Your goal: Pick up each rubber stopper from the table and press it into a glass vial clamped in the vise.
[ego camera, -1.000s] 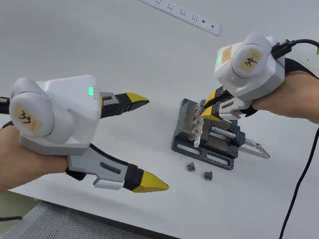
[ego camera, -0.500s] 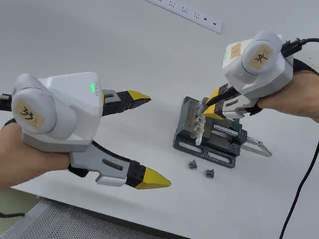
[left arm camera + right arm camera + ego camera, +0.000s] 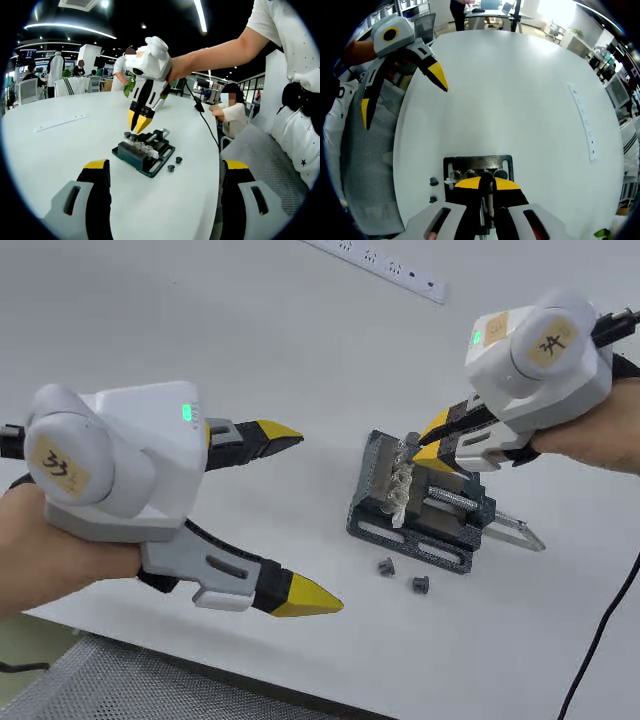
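Note:
A dark vise (image 3: pixel 415 525) stands on the white table and clamps a row of glass vials (image 3: pixel 399 485). My right gripper (image 3: pixel 428 445) hovers just above the far end of that row, shut, and I see nothing held in it. In the right gripper view its yellow tips (image 3: pixel 486 183) meet over the vise (image 3: pixel 477 161), with a dark stopper top showing just beyond them. Two loose rubber stoppers (image 3: pixel 385 567) (image 3: pixel 420 586) lie in front of the vise. My left gripper (image 3: pixel 292 515) is wide open and holds nothing, well left of the vise (image 3: pixel 145 152).
A white power strip (image 3: pixel 385 265) lies at the table's far edge. The table's near edge runs just below the left gripper, with a mesh chair beneath it. A black cable hangs at the right. People sit and stand in the background of the left gripper view.
The right gripper has lifted up and to the right, away from the vials, staying shut. The left gripper has barely moved.

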